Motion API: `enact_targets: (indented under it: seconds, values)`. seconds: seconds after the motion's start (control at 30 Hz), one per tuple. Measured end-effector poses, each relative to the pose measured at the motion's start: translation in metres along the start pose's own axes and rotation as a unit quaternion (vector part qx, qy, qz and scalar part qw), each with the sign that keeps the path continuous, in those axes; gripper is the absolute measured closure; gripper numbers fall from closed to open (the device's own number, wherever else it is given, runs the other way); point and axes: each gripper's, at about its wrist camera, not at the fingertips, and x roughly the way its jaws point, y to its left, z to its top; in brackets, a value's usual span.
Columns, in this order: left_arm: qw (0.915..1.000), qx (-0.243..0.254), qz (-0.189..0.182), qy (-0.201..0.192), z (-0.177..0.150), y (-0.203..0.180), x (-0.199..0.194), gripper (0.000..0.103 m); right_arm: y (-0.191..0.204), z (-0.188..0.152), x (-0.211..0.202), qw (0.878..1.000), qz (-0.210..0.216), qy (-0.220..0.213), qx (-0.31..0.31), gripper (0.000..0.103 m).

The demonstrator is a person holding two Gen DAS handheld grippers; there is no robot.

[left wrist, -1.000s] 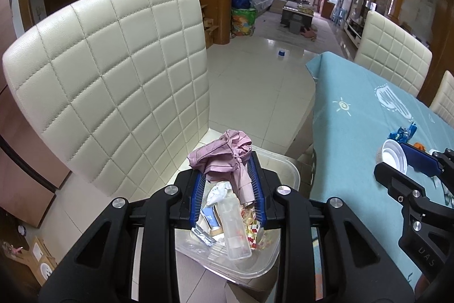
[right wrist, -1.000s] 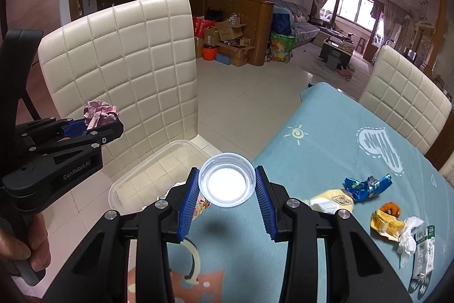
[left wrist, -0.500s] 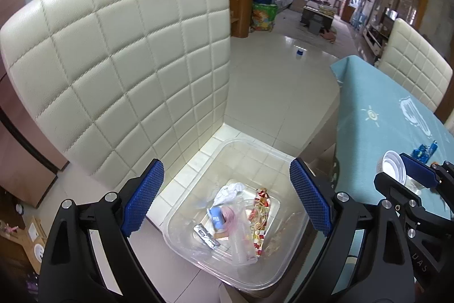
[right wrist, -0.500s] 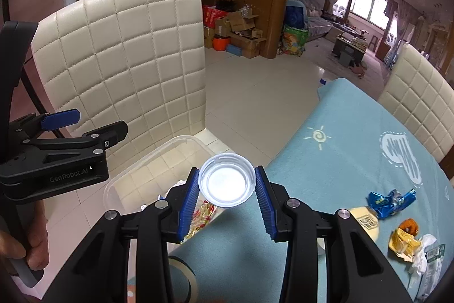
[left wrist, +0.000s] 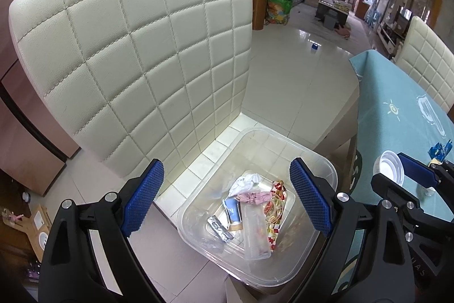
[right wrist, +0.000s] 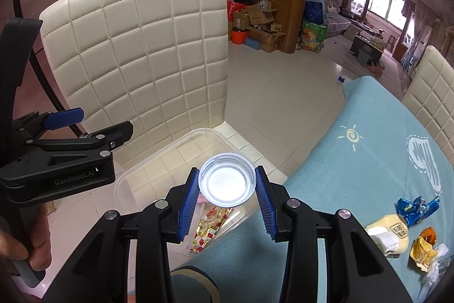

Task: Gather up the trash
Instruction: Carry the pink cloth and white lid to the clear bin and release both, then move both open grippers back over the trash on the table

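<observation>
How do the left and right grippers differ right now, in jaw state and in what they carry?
The left gripper stands wide open with nothing between its pads, its jaws having just been opening; the right gripper is closed on a white plastic lid. The left gripper hangs over the clear bin on the chair seat; the right gripper is at the table's edge beside the bin. Both are black with blue ribbed pads and point downward.

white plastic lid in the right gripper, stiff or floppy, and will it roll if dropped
The white plastic lid looks thin yet holds its round shape between the right gripper pads, so probably fairly stiff and light. Being round, it might roll on edge, though its shallow form likely settles flat.
</observation>
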Motion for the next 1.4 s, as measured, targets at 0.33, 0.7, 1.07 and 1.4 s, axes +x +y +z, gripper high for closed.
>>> enact_targets:
  seconds: [0.33, 0.7, 1.07, 1.4]
  values:
    - [1.0, -0.003, 0.003, 0.002, -0.003, 0.002, -0.003, 0.014, -0.006, -0.001, 0.001, 1.0, -0.012, -0.002, 0.018, 0.035]
    - [0.9996, 0.018, -0.01, -0.02, -0.006, -0.017, -0.033, 0.014, -0.018, -0.011, -0.033, 0.999, -0.04, -0.014, 0.031, 0.035]
    - [0.9956, 0.07, -0.043, -0.045, -0.018, -0.064, -0.077, 0.012, -0.044, -0.044, -0.083, 0.994, -0.075, -0.034, 0.076, 0.035]
    - [0.9894, 0.118, -0.075, -0.039, -0.051, -0.121, -0.104, 0.011, -0.077, -0.102, -0.129, 0.985, -0.109, -0.033, 0.126, 0.035]
